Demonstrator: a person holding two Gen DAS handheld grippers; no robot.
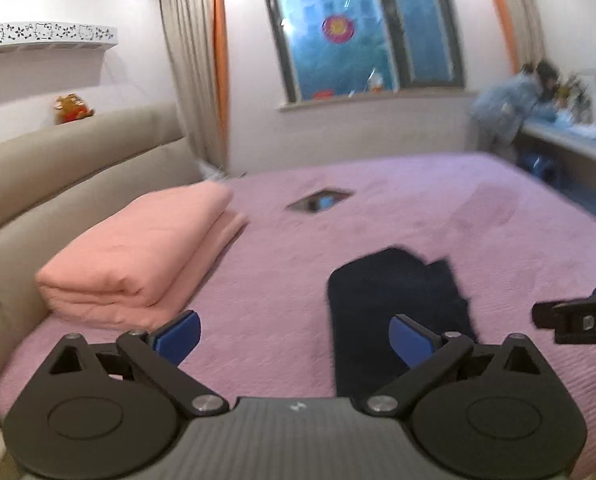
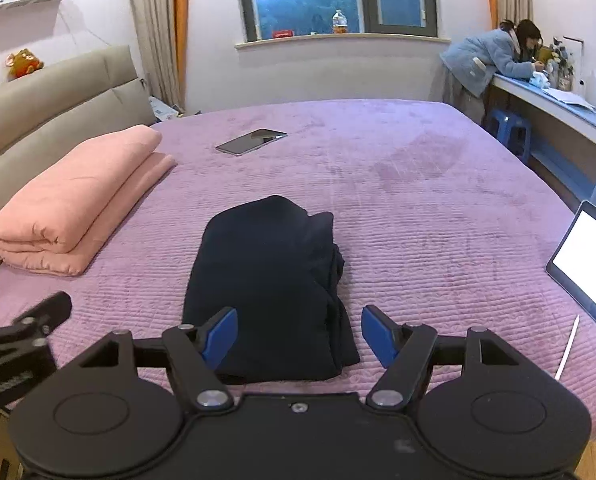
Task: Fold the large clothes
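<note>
A dark navy garment [image 2: 273,284] lies folded into a compact rectangle on the purple bedspread [image 2: 438,208]. It also shows in the left wrist view [image 1: 398,304], blurred. My right gripper [image 2: 300,334] is open and empty, hovering just above the garment's near edge. My left gripper [image 1: 293,334] is open and empty, to the left of the garment over bare bedspread [image 1: 265,280]. Part of the right gripper's body shows at the right edge of the left wrist view [image 1: 578,322].
A folded pink quilt [image 2: 73,204] lies at the left by the beige headboard [image 2: 37,120]. A phone [image 2: 251,141] lies mid-bed. A lit tablet [image 2: 590,268] and a stylus [image 2: 568,348] lie at the right edge. A person [image 2: 490,60] leans on a desk at the far right.
</note>
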